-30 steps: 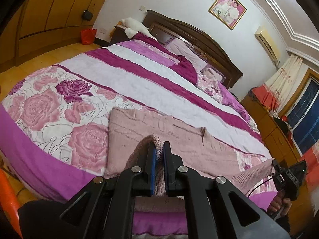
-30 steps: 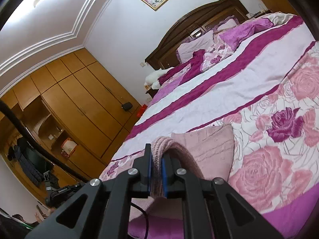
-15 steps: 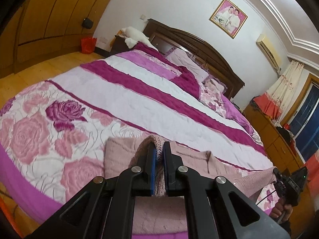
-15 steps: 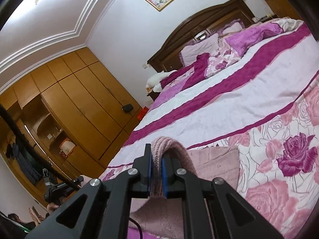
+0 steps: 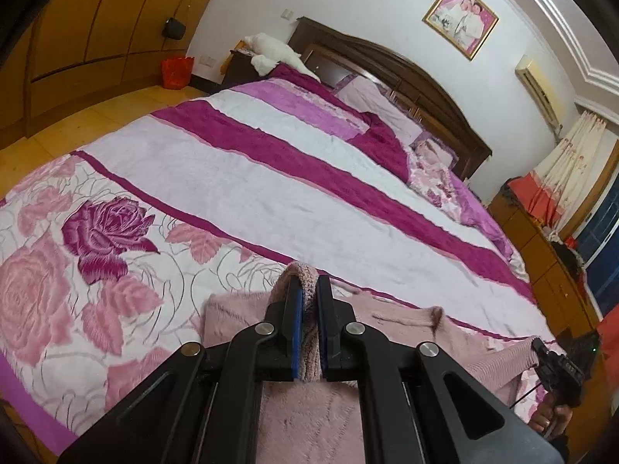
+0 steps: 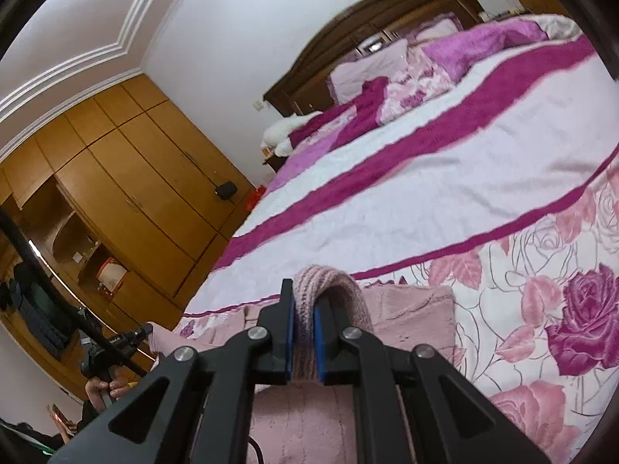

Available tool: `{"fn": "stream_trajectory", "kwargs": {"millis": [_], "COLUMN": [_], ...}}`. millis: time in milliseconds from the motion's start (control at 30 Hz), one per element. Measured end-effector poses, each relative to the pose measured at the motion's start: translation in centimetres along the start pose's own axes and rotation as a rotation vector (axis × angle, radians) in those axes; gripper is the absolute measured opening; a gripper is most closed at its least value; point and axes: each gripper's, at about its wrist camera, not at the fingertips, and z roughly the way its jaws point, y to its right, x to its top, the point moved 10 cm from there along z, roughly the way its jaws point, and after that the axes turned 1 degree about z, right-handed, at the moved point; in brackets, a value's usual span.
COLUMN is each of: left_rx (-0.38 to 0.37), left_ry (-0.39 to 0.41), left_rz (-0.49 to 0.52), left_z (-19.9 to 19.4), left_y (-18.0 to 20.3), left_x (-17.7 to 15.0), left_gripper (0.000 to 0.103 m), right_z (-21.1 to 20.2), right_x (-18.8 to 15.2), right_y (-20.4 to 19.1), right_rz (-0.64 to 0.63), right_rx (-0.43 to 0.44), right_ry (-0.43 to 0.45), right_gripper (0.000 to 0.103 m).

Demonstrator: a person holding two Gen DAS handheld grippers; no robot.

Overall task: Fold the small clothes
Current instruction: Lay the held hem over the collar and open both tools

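Observation:
A pale pink knit sweater [image 5: 390,321] lies on the rose-patterned bedspread [image 5: 127,201] near the bed's foot. My left gripper [image 5: 308,284] is shut on a knit edge of the sweater, lifted above the rest of it. My right gripper [image 6: 305,294] is shut on another ribbed edge of the sweater [image 6: 410,317], also lifted. The right gripper shows in the left wrist view [image 5: 557,367] at the far right, with a sleeve stretched toward it. The sweater's near part is hidden under the gripper bodies.
The bed has white and magenta stripes [image 5: 309,162], pillows [image 5: 379,104] and a dark wooden headboard [image 5: 406,73]. Wooden wardrobes [image 6: 127,193] stand on the left, and a dresser [image 5: 549,255] and curtains on the right. A red bin [image 5: 177,72] sits on the floor.
Both grippers have moved forward over the bed with the sweater edges held, so less of the sweater shows ahead of the fingers. Both stay shut.

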Motion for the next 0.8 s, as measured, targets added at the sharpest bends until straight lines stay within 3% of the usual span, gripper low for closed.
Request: {"fn": "stream_trajectory", "kwargs": {"millis": [333, 667, 800], "left_rx": [0.096, 0.053, 0.064], "left_ry": [-0.118, -0.113, -0.130], "left_rz": [-0.018, -0.013, 0.100], "left_z": [6.0, 8.6, 10.0], "left_y": [-3.3, -1.2, 0.0], "left_x": [-2.2, -0.4, -0.4], "left_gripper": [0.000, 0.000, 0.000], "right_z": [2.9, 4.2, 3.5], "right_x": [-0.2, 0.4, 1.2], "right_y": [4.3, 6.7, 8.4], "right_rz": [0.052, 0.064, 0.119], "right_rx": [-0.149, -0.242, -0.261], "right_ry": [-0.058, -0.073, -0.029], "right_gripper": [0.008, 0.008, 0.008]}}
